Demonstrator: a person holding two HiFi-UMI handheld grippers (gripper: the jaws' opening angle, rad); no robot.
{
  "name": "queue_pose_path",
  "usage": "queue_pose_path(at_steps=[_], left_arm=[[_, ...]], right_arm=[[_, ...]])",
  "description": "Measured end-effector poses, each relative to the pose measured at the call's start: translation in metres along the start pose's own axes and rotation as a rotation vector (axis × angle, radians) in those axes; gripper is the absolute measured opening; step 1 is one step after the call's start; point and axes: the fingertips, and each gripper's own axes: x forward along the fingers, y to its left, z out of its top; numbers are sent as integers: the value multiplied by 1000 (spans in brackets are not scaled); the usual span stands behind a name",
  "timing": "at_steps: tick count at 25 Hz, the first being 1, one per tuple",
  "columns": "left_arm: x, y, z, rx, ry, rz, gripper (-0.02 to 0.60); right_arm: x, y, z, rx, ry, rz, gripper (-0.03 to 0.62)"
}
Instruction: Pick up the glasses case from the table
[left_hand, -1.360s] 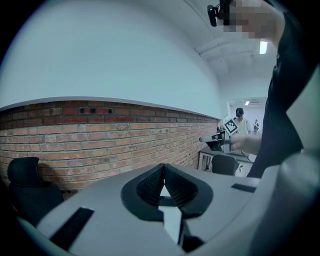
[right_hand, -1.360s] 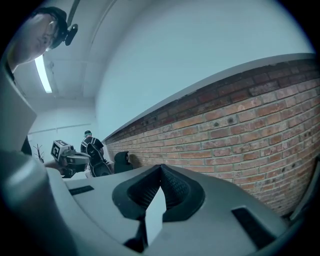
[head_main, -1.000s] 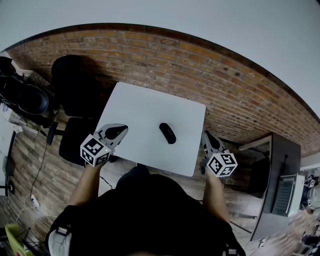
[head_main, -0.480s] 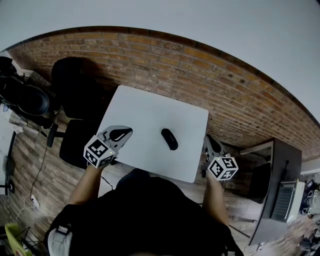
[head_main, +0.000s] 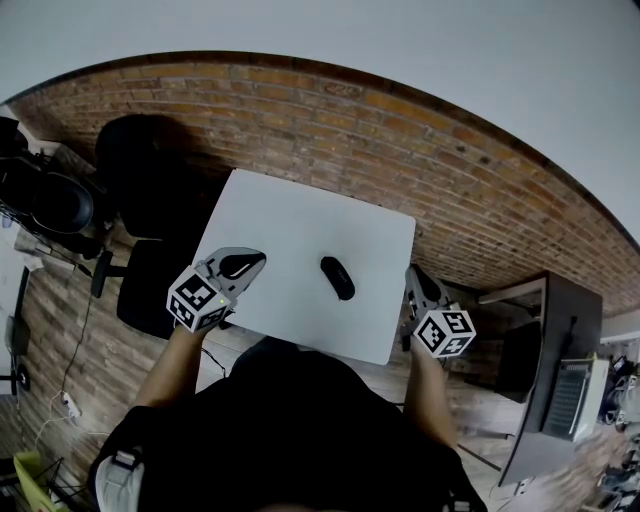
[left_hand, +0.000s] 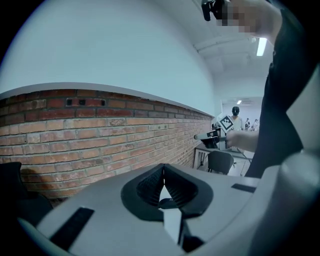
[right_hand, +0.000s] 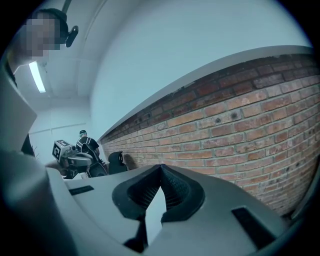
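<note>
The black oval glasses case (head_main: 337, 277) lies right of centre on the small white table (head_main: 290, 225) in the head view. My left gripper (head_main: 258, 260) hovers over the table's front left part, a short way left of the case, with its jaws shut and nothing between them. In the left gripper view the left gripper (left_hand: 163, 169) shows its tips meeting. My right gripper (head_main: 412, 270) is just off the table's right edge, to the right of the case. Its jaws are shut on nothing, as the right gripper (right_hand: 160, 167) shows in its own view.
A black chair (head_main: 150, 180) stands at the table's left, with dark equipment (head_main: 50, 200) beyond it. A brick wall (head_main: 400, 140) runs behind the table. A dark cabinet (head_main: 560, 350) stands on the wood floor to the right. Another person (left_hand: 235, 117) stands far off.
Both grippers have edged slightly forward; the left one reaches a little further over the table towards the case. The case has not moved and both jaws stay shut.
</note>
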Motion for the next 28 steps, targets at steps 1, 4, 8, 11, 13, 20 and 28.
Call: queue_pose_path(at_steps=[1, 4, 8, 11, 13, 20, 28], left_arm=[[1, 1, 0, 2, -1, -1, 11], [3, 2, 0, 14, -7, -5, 11], [5, 4, -3, 13, -3, -3, 11], [4, 6, -4, 8, -5, 4, 11], [4, 7, -4, 7, -6, 6, 11], [5, 13, -10, -8, 4, 11, 11], [11, 22, -16, -24, 25, 10, 11]], right_arm=[[0, -1, -1, 1, 2, -2, 15], [3, -3, -2, 3, 6, -7, 15], [6, -3, -1, 0, 7, -5, 15], [9, -3, -3, 1, 9, 4, 15], [11, -3, -4, -1, 15, 6, 15], [21, -7, -11, 5, 40, 8, 15], [37, -9, -21, 18, 69, 28, 15]])
